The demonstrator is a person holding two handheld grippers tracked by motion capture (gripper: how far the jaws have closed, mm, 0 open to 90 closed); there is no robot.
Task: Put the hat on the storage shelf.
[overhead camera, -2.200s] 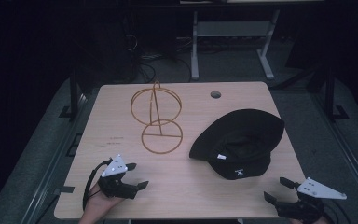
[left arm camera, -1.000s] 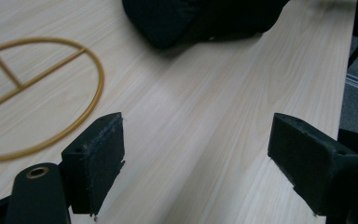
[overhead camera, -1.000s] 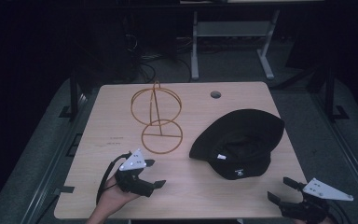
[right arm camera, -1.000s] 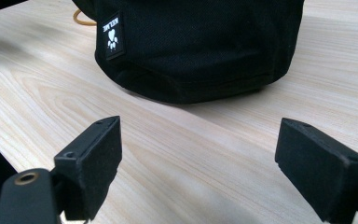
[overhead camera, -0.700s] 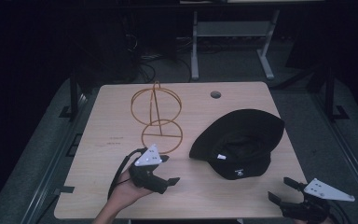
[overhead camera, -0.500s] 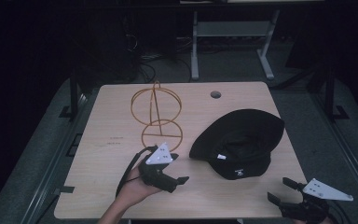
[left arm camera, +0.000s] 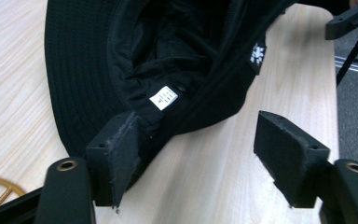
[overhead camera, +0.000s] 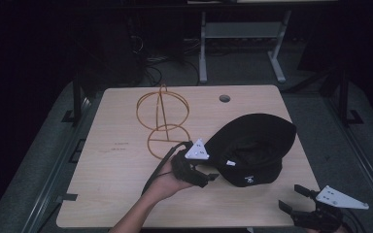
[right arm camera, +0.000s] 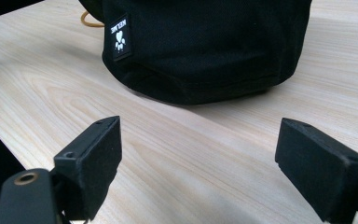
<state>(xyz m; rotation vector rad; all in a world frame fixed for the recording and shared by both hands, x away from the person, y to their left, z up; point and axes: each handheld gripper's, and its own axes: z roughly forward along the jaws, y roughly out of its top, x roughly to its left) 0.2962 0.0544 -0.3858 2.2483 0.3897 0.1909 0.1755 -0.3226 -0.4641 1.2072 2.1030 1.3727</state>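
The black hat point(overhead camera: 252, 148) lies upturned on the desk point(overhead camera: 126, 160), at four o'clock from the wire stand point(overhead camera: 162, 121). The left tongs point(overhead camera: 212, 174) have just been closing, one pad at the brim, nothing pinched yet. The right tongs point(overhead camera: 291, 199) gape empty at five o'clock of the hat.

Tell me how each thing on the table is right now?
Black hat: lying tipped over, inside showing.
Gold wire stand: upright, bare.
Left gripper: fingers open, just been closing, at the hat's brim, not pressing it.
Right gripper: fingers open, holding nothing.
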